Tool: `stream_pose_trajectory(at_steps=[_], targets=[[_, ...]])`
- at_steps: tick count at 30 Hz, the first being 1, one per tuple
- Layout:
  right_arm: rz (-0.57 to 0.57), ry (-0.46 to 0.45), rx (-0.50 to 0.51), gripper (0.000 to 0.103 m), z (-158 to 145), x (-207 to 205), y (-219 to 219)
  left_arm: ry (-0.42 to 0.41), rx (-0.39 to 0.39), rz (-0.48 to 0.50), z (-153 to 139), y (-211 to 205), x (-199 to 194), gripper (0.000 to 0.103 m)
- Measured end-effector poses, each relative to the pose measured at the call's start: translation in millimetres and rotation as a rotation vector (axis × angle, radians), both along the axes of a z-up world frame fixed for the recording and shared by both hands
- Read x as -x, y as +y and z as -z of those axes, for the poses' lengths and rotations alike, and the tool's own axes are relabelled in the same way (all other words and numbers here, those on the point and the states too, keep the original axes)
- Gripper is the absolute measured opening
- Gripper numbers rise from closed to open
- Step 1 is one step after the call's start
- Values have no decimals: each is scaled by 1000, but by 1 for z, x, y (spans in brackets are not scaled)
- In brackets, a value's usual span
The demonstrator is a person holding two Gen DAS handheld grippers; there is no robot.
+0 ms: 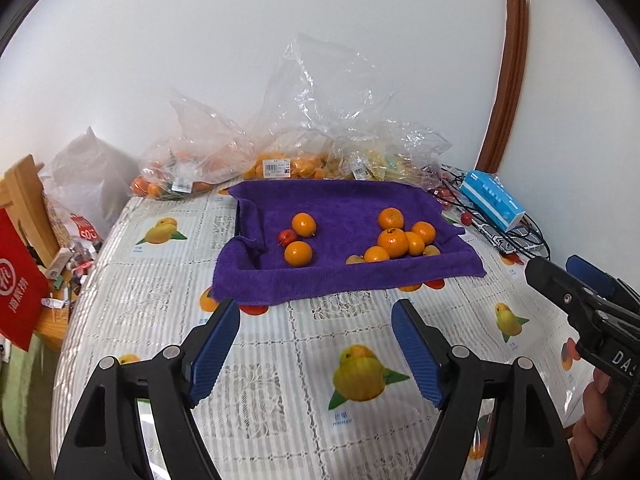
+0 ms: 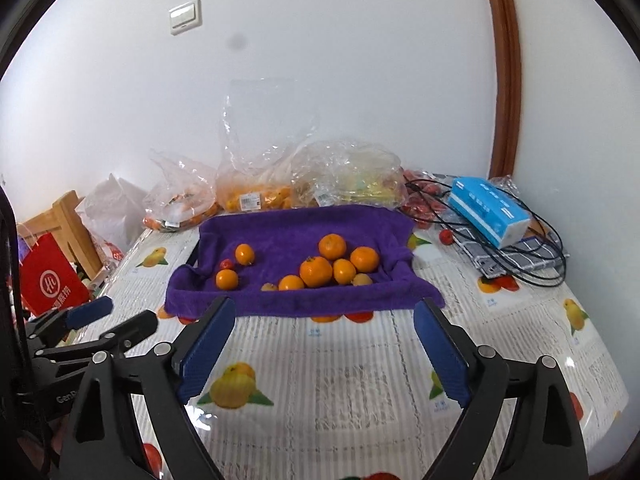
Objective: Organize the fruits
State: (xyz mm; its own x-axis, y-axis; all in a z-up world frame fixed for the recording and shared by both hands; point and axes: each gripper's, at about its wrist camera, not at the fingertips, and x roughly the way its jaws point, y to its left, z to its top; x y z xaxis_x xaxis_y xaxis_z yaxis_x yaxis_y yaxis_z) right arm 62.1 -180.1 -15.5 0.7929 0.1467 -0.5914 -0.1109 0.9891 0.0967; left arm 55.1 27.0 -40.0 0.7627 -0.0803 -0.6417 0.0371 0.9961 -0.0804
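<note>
While both hand-held grippers (image 1: 316, 344) (image 2: 324, 344) are held released and empty, the oranges (image 2: 316, 271) are seen ahead, perhaps nearer the right.

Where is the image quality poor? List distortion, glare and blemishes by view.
Left wrist view: strong fisheye bending of the door frame, black corner vignette, glare on the plastic bags. Right wrist view: same bending, a dark smudge on the wall, sheen on the tablecloth near the right gripper.

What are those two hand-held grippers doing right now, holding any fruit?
Left hand-held gripper: open, holding nothing, above the tablecloth.
Right hand-held gripper: open, holding nothing, short of the purple towel.
</note>
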Motion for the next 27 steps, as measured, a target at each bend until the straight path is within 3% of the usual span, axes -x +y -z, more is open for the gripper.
stream_pose_trajectory(at_steps=[11,27], targets=[[32,-23,-36,95,2,27,-18,-7,-3,-6,-4,-5,17,78],[27,-35,-26,96,6,31,-25,7,-24,-6,1,-10,18,78]])
